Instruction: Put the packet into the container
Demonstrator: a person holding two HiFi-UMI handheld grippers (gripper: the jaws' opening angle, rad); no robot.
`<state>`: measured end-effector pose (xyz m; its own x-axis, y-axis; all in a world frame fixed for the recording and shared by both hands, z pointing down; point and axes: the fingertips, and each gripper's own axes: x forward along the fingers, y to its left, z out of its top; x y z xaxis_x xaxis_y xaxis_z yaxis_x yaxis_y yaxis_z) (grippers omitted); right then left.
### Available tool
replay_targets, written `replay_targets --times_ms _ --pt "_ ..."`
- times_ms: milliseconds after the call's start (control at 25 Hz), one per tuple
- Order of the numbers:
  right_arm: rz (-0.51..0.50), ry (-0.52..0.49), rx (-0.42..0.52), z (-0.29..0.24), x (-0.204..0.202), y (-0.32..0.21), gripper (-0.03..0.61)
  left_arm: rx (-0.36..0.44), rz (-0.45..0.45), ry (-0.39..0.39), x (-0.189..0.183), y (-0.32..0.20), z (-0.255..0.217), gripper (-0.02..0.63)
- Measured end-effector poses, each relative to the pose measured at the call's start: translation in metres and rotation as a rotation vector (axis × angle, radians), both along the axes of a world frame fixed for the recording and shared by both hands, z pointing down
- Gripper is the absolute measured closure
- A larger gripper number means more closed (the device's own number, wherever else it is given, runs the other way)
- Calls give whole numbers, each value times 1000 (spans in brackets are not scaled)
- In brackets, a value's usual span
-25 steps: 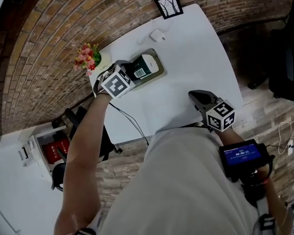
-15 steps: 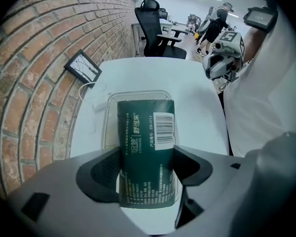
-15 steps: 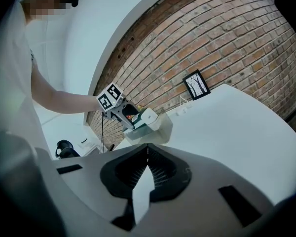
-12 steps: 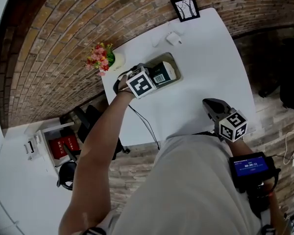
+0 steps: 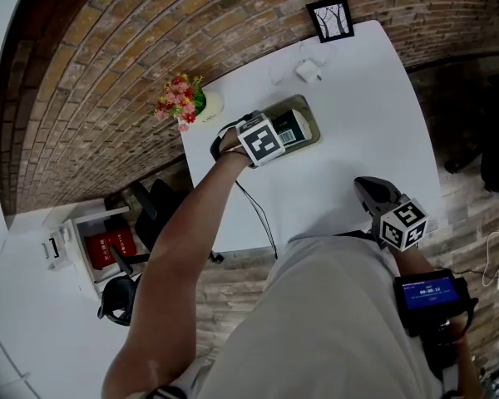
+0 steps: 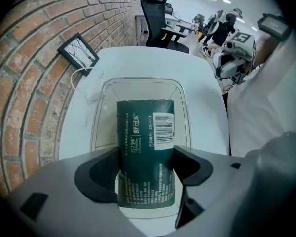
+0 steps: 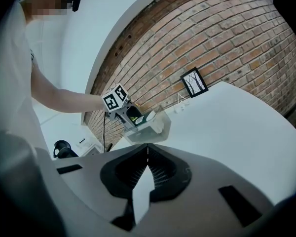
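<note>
Packet clamped in left tongs, pointing down over clear container on white surface. Right tongs clenched empty, well apart, near surface edge.

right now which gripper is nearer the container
Left. The left gripper is directly above the container, shut on the packet; the right gripper sits shut, well apart, near the table's front edge.
</note>
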<state>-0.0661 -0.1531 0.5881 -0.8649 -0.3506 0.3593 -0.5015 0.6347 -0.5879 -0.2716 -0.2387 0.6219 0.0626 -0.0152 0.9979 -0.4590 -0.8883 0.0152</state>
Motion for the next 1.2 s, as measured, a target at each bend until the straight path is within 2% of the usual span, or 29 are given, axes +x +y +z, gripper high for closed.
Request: replay_targets --times_ms 80,240,400,640,880,1000,1120,1200 --pt "2 3 -1 0 1 0 569 -18 -11 47 8 -1 6 276" --pt "13 15 4 -3 4 1 569 -9 -12 39 5 1 7 273" --pt "8 25 20 -8 3 4 569 77 -45 46 -2 -2 -7 268" --pt "-10 35 44 -16 1 11 569 245 -127 116 -8 6 -43 270" --pt "-99 37 98 -25 -11 13 569 363 -220 167 -15 38 -65 270" --pt "-144 35 120 -34 -13 18 569 409 -284 255 0 63 -74 272" --pt "-194 34 149 -44 -17 23 569 460 -347 411 30 87 -86 272" --pt "-221 27 167 -48 -21 25 569 498 -388 487 45 101 -94 273"
